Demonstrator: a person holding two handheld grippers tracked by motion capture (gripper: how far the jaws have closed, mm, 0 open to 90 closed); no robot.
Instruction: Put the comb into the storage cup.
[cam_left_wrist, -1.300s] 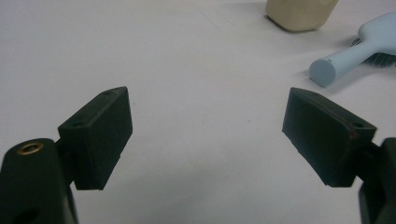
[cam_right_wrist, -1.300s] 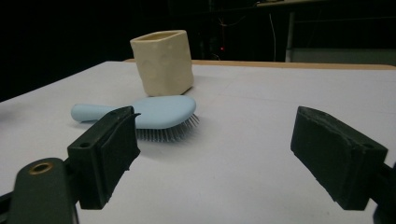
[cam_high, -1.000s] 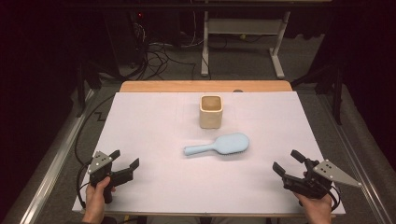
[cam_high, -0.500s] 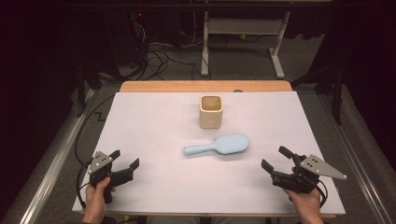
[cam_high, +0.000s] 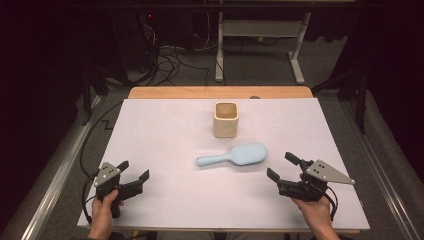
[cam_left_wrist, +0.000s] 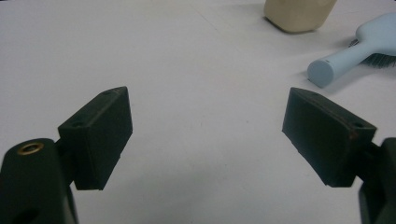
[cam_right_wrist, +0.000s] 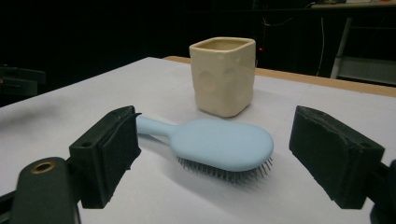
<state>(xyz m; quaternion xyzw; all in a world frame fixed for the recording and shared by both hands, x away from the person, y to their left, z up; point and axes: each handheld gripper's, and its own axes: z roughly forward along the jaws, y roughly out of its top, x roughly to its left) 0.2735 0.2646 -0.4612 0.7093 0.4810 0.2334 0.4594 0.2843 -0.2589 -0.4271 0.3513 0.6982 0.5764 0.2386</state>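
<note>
The high view looks forward and down from above the person's side, taking in the whole tabletop (cam_high: 165, 120) from some way off. The left claw (cam_left_wrist: 205, 135) view rides low, close over the white surface. The right claw (cam_right_wrist: 212, 154) view sits lower still (near level). All three share the hairbrush (cam_right_wrist: 219, 144) and cream cup (cam_right_wrist: 224, 74).

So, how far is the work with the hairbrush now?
Nothing looks finished: the hairbrush lies bristles-down on the table, in front of the cream cup. In hand: the right gripper points at it, jaws open, not touching. The left gripper waits open. Grasping and placing remain.
</note>
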